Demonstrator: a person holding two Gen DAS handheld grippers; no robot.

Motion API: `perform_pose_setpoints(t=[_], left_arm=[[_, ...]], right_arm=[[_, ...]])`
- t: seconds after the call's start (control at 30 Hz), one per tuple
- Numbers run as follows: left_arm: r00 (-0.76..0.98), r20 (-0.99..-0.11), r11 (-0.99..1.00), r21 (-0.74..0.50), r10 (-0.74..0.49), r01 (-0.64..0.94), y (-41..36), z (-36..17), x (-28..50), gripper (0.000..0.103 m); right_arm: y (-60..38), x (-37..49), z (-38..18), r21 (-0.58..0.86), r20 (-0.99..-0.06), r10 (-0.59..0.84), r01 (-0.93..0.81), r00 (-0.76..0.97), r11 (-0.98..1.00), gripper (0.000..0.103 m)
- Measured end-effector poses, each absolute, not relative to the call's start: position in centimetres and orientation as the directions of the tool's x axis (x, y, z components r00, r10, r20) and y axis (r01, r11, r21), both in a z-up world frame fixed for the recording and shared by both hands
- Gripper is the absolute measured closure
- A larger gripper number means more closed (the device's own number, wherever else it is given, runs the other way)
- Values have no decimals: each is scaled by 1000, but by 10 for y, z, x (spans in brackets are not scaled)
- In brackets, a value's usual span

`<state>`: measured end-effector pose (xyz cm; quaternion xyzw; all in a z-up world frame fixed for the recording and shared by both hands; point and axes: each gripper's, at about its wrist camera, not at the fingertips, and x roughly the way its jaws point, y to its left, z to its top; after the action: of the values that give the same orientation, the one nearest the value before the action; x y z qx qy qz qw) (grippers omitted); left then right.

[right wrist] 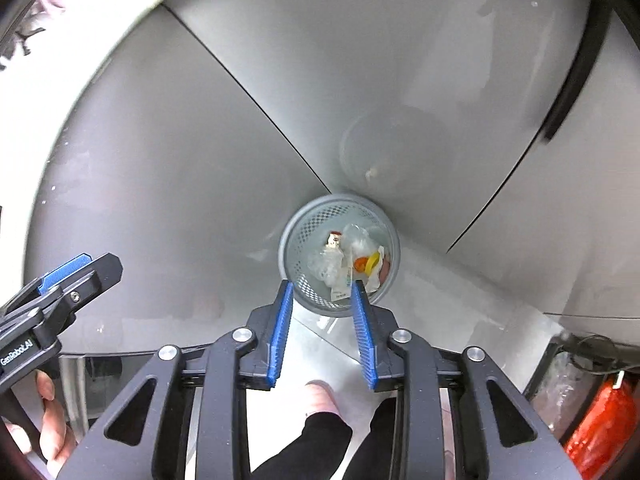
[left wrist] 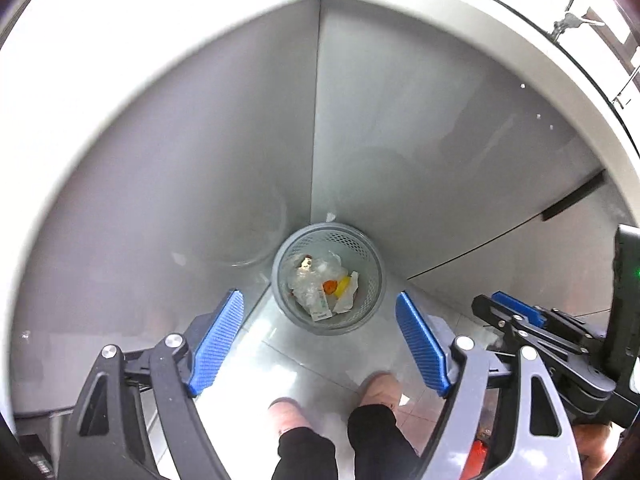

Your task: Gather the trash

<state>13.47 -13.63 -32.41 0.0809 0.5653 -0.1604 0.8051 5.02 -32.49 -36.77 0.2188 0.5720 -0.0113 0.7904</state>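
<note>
Nearest the lens, the left gripper (left wrist: 320, 336) has its jaws spread wide with nothing between them, and the right gripper (right wrist: 322, 300) has its jaws partly apart, also holding nothing. Below them the person's feet (left wrist: 332, 400) stand on the pale floor (left wrist: 280, 352). Farther down, tucked into the corner where two grey cabinet panels (left wrist: 240, 140) meet, sits the grey mesh wastebasket (left wrist: 362, 316). The trash (left wrist: 320, 284) lies inside it: crumpled clear plastic, a white wrapper, an orange piece and a yellow one.

The drop looks done, so the step in hand is most likely clearing away from the bin. To do it well, both grippers should rise straight over the rim, jaws kept apart so no wrapper clings to the blue pads (left wrist: 220, 332), and the feet should stay clear of the basket so it is not knocked over.

The left wrist view shows the right gripper at its right edge and a countertop lip above. Only the right wrist view shows the bare hand (right wrist: 52, 420) on the left gripper's handle and a red bag (right wrist: 600, 420) low at the right.
</note>
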Motion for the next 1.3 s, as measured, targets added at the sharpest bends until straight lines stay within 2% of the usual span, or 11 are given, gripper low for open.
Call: perform_pose_setpoints(t=[0.33,0.57,1.0,1.13,1.3], left_arm=[[354,-921,942,-39,-163,332,-124,-244,110,26],[362,-915,942,-48,-175,333,-123,-220,106,26],[394,-904,953,-48,-169,299,-115,-217,110,23],[406,-898,957,-50,-169,287,-114,-215,111,14],[414,-895,959,-50,-167,279,-110,-211,112,14]], right_arm=[[-310,26,-281,333,-892,223,238,393,912,67],[-306,27,-266,337,-890,226,238,396,911,66],[-304,28,-260,326,-889,217,226,402,918,66],[-303,29,-257,322,-889,213,224,405,920,66],[-302,29,-254,315,-889,205,223,410,922,66]])
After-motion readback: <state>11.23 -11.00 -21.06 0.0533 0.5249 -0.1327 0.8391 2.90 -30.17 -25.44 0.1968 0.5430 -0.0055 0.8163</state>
